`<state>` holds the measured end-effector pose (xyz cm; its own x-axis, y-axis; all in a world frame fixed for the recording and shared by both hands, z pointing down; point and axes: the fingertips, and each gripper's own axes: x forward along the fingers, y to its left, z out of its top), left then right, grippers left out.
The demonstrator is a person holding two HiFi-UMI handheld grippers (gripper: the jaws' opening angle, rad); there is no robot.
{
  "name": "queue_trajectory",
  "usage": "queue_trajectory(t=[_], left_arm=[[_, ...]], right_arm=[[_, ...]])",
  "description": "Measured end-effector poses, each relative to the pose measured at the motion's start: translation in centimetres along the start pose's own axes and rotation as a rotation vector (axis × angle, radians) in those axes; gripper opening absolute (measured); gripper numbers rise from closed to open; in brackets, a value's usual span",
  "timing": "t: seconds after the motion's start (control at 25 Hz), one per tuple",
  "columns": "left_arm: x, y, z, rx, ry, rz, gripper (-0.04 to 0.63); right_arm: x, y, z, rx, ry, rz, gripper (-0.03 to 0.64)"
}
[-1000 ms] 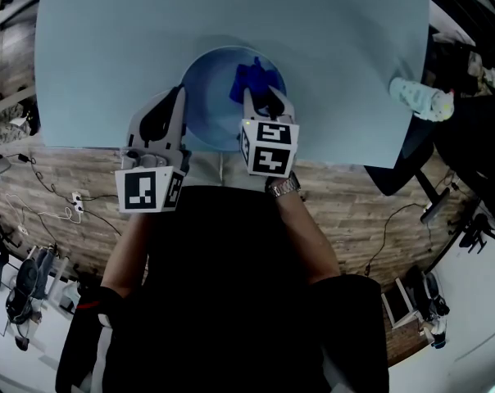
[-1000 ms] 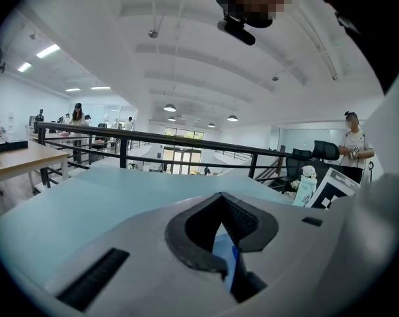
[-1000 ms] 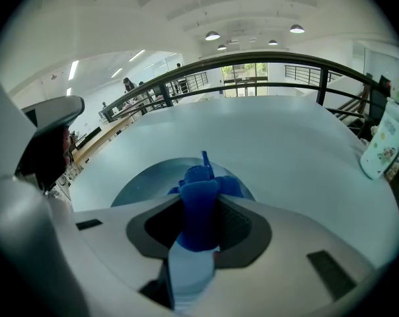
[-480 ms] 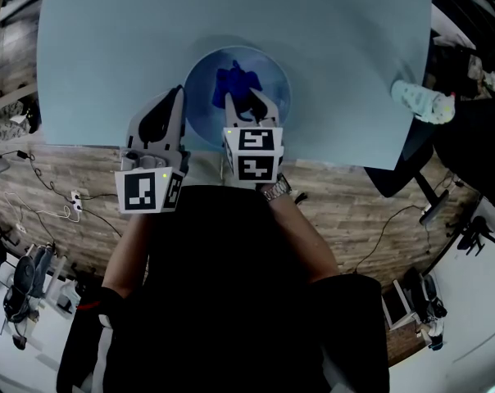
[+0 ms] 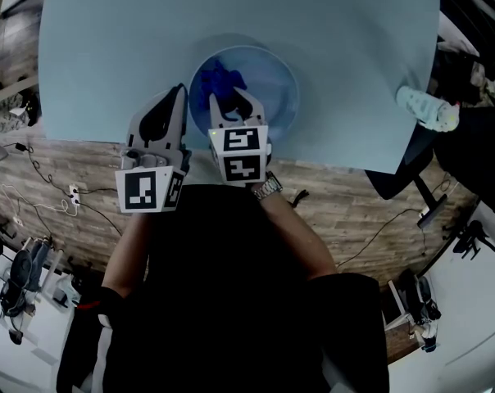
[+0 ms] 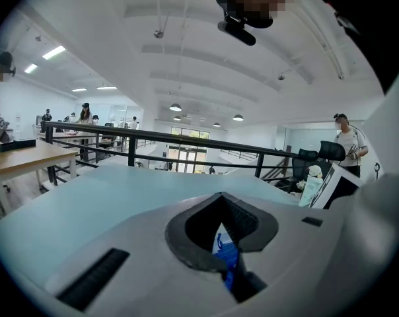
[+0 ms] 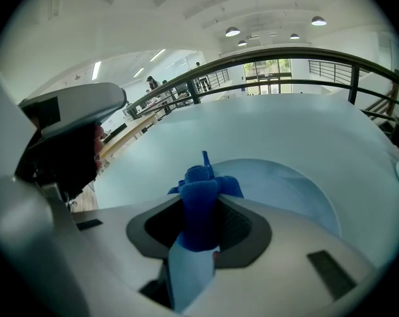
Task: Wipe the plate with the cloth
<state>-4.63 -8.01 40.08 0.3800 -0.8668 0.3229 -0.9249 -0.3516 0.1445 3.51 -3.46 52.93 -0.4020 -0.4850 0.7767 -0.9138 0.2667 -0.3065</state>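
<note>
Pose, left tongs [image 5: 179, 91]: over near edge of desk [image 5: 100, 47], pointed away from body, jaws drawn together, left marker cube [image 5: 152, 188] facing up. Right tongs [image 5: 229, 98]: just beside left tongs, jaws clamped on blue cloth [image 7: 199, 207], right marker cube [image 5: 241, 154] facing up and nearer desk than left marker cube. Right wrist [image 5: 268, 188] wore metal watch; bare right forearm [image 5: 301, 236] ran back to dark sleeve [image 5: 354, 301]. Left forearm [image 5: 131, 256] bare, roughly parallel. Both arms bent, held close before torso.

Lit brightly and evenly from ceiling lamps [image 6: 176, 107], sharp mid-frame, heavily fisheye-curved, black-vignetted at corners, softly blurred on nearest surfaces.
</note>
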Motion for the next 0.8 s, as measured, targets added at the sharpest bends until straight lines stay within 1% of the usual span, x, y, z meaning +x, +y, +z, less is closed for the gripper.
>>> queue_trajectory(t=[0.28,0.8], left_arm=[[0.1,0.6,-0.7,-0.006,0.017,0.008,0.002],[0.7,1.3,-1.4,-0.013,0.038,0.014,0.001]], right_arm=[[1.4,1.0,-0.4,-0.009,0.027,0.022,0.118],[3.0,0.3,-1.3,-0.003,0.069,0.016,0.118]])
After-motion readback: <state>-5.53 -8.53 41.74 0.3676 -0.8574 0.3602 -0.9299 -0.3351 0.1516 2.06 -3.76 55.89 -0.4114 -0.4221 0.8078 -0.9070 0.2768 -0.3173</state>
